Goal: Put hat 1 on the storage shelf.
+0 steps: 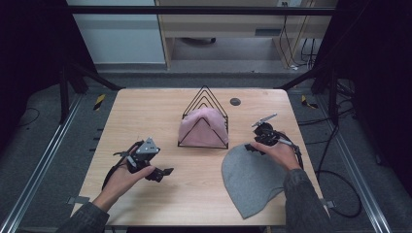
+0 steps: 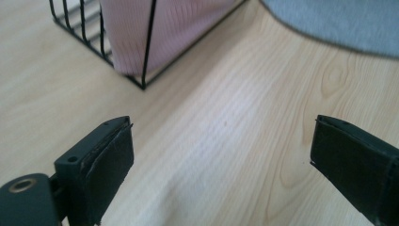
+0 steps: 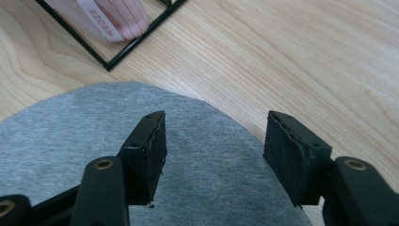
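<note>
While both hands are coming in from the bottom edge of the high view, the left gripper [image 1: 163, 173] is sitting at lower left of the frame over bare table [image 1: 145, 111], jaws spread wide and gripping nothing (left gripper view: pads [image 2: 110, 165] far apart above wood grain). The right gripper [image 1: 256, 147] is hovering at centre right, over the top edge of the grey beanie [image 1: 252, 179], which is lying flat toward the lower right of the table. Its jaws are also standing apart, released, with grey fabric [image 3: 94, 127] showing between them in the right gripper view. Farther up, mid-frame, a black wire rack [image 1: 204, 116] is standing upright and holding a pink beanie [image 1: 201, 128]; its corner is showing top left in both gripper views.
</note>
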`<state>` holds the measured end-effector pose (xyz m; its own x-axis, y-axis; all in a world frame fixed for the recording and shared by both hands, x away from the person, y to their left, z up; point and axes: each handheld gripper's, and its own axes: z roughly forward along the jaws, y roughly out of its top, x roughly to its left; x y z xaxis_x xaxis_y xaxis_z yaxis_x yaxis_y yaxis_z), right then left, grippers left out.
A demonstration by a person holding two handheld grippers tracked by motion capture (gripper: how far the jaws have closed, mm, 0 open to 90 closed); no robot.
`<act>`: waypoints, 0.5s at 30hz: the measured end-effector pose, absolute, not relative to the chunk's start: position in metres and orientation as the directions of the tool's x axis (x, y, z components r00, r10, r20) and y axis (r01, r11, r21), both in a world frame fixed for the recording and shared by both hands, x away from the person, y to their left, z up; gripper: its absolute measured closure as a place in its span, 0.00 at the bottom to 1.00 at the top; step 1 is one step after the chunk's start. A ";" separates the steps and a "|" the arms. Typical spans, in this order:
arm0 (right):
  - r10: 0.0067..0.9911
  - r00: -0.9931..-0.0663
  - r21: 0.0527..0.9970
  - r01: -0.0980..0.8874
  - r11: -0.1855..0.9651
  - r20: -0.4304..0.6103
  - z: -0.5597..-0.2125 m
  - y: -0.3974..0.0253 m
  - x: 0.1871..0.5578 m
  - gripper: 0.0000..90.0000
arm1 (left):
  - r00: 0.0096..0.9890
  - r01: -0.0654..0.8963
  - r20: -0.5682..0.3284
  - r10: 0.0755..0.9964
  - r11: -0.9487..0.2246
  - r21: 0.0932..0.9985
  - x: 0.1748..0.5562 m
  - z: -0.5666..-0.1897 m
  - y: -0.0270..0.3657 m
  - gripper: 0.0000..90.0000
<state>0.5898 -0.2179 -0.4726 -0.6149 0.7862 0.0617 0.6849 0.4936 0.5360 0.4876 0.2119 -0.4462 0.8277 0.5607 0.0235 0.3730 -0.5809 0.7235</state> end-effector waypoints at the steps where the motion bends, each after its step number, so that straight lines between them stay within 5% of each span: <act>1: 0.786 -0.615 0.536 0.685 0.494 0.062 -0.473 -0.218 0.590 0.43 | 0.832 0.367 0.039 0.554 -0.601 0.710 0.485 -0.449 0.213 0.07; 8: 0.775 -0.631 0.515 0.679 0.524 0.043 -0.478 -0.216 0.589 0.47 | 0.832 0.374 0.042 0.553 -0.616 0.694 0.477 -0.455 0.221 0.07; 15: 0.744 -0.668 0.503 0.647 0.573 0.011 -0.477 -0.215 0.584 0.76 | 0.845 0.381 0.026 0.533 -0.637 0.671 0.473 -0.466 0.215 0.08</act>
